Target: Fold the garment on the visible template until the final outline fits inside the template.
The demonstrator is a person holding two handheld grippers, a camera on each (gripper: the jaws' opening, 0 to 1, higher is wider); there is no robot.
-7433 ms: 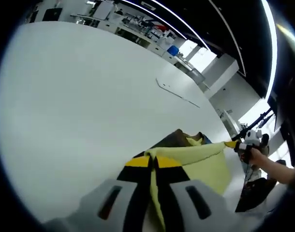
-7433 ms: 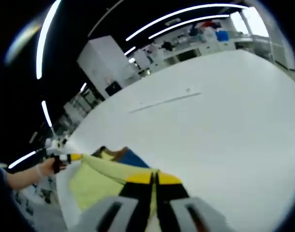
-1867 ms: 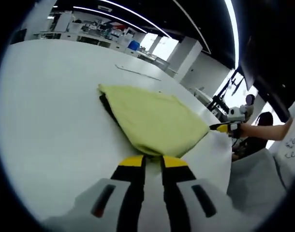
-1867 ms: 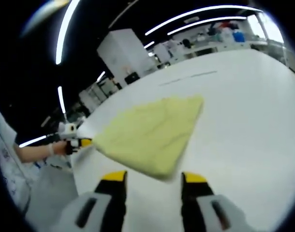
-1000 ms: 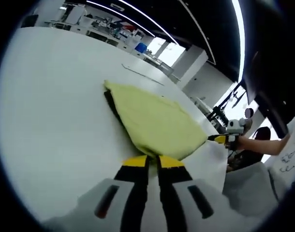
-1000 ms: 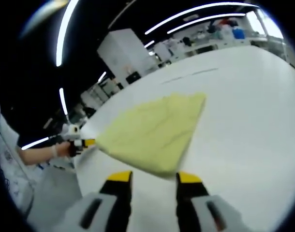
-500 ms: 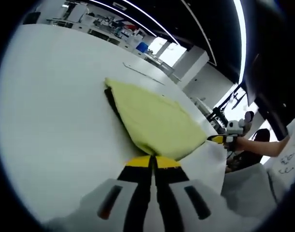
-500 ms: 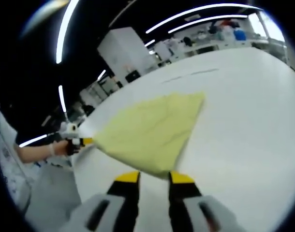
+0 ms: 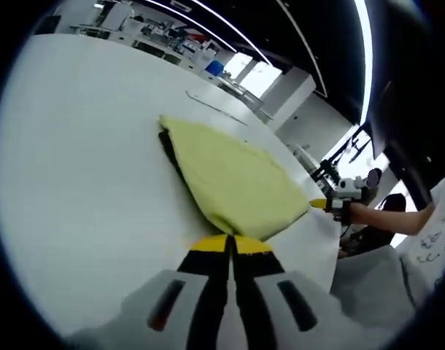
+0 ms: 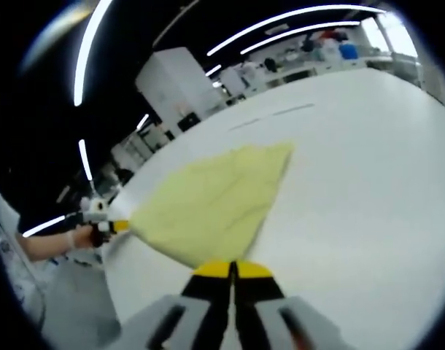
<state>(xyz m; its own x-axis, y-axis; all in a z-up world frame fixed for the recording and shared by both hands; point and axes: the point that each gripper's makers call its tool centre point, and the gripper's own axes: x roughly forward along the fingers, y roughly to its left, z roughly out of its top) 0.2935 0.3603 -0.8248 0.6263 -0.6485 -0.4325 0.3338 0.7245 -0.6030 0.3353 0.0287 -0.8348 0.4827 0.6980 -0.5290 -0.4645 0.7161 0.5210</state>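
— Where do we see the garment (image 9: 233, 182) against our grippers?

— In the left gripper view it lies folded on the white table (image 9: 76, 153), a yellow wedge running from the centre toward lower right. Its near corner meets the tips of our left gripper (image 9: 230, 245) at bottom centre. The jaws are pressed together there, clenched on that corner as far as we can judge.

— And the other side?

— In the right gripper view the garment (image 10: 215, 200) spreads from centre toward the left, and its near corner comes down to our right gripper (image 10: 233, 270) at bottom centre. Those jaws are also pressed together; the cloth edge seems pinched between them, though the fisheye blur makes the contact hard to confirm.

— What does one view give us that the other lacks?

— The left gripper view shows a dark layer (image 9: 173, 157) peeking out under the yellow cloth along its left edge. Each view also catches the other gripper at a far corner of the garment: the right gripper (image 9: 323, 203) at right, the left gripper (image 10: 114, 226) at left.
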